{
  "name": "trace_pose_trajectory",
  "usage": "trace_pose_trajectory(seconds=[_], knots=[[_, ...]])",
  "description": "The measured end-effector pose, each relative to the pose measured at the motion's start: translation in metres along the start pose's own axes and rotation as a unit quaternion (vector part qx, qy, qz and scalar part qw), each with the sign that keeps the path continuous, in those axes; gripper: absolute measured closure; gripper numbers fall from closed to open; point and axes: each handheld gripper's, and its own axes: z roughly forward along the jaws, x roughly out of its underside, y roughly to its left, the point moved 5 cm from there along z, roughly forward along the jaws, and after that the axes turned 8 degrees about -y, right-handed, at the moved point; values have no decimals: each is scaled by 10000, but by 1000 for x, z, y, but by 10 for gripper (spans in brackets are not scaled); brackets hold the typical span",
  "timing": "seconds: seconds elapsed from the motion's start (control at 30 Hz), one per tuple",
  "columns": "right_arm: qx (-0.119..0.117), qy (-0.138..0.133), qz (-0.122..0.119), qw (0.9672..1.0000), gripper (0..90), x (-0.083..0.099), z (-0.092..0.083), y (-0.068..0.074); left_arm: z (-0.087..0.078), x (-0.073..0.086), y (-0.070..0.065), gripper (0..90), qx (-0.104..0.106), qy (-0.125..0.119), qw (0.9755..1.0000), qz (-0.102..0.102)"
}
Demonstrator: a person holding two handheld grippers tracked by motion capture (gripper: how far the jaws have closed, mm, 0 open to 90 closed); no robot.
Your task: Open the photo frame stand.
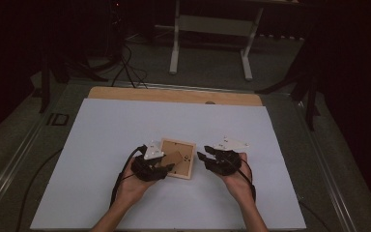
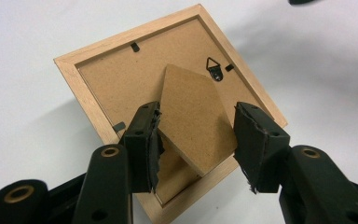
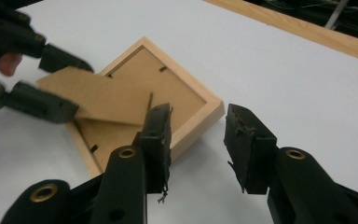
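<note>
A light wooden picture frame (image 1: 182, 147) lies face down on the white sheet, its brown back panel (image 2: 116, 79) up. The cardboard easel stand (image 2: 191, 112) is lifted off the back at an angle. My left gripper (image 2: 196, 135) is shut on that stand, one pad against each of its side edges; in the high view it (image 1: 166, 166) reaches in from the frame's left. The right gripper view shows the frame (image 3: 168, 79), the raised stand (image 3: 98, 98) and the left gripper (image 3: 81, 91) clamping it. My right gripper (image 3: 198, 135) stands open beside the frame's near corner with nothing between its pads, just right of the frame (image 1: 204, 158).
The white sheet (image 1: 101, 145) covers the table, with a wooden strip (image 1: 174, 94) bare along its far edge. Beyond it a white desk frame (image 1: 212, 43) stands on the floor, and cables (image 1: 125, 67) trail at the back left.
</note>
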Motion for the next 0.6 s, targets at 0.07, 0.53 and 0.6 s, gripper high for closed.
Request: trace_pose_trajectory(seconds=[0.07,0.53,0.6], knots=[[-11,0,24,10000,599,-3,2,0,-1,1,0,526,-2,-17,10000,2],[-216,266,401,9986,538,-1,19,-7,-5,6,-2,526,-81,-121,9999,72],[-256,294,460,9982,533,-1,21,-8,-6,6,-2,526,-87,-133,9998,83]])
